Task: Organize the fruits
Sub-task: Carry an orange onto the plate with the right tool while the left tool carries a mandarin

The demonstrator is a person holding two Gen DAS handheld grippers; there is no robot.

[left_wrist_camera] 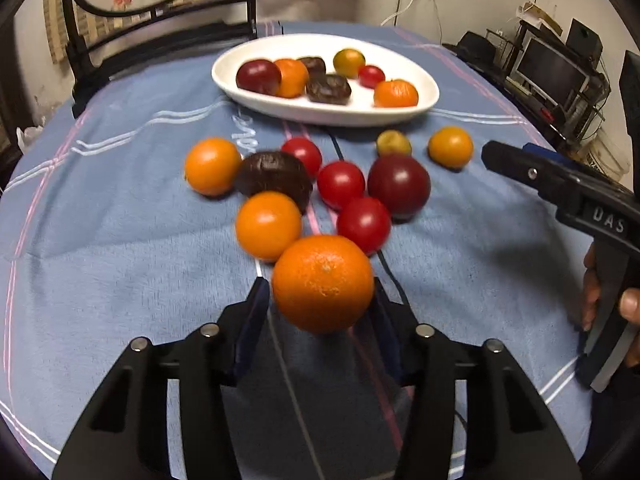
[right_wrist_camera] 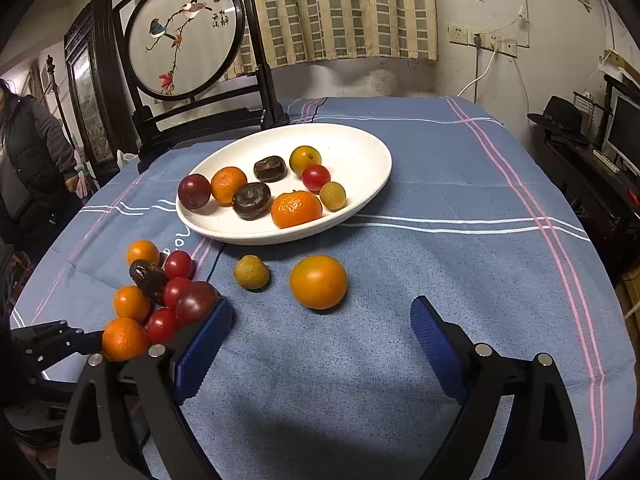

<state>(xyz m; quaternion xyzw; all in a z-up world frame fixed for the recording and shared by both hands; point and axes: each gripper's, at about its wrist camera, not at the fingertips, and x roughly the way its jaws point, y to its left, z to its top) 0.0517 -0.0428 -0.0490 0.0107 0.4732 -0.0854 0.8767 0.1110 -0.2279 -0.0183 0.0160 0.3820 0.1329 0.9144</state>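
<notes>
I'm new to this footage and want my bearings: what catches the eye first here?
Nearest, the left tool is closed on an orange just above the blue cloth. Beyond it lies a loose cluster of oranges, red tomatoes and dark fruit, and further back a white plate already holds several pieces. The right tool hangs wide open and empty, short of a lone orange.

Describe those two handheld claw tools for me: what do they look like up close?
Both are matte black plastic tongs. The left gripper and the right gripper each have two triangular cut-out arms with round silver pins and ribbed blue pads on the fingers. From the left wrist view, the right one shows a pistol-style grey handle and white "DAS" lettering.
</notes>
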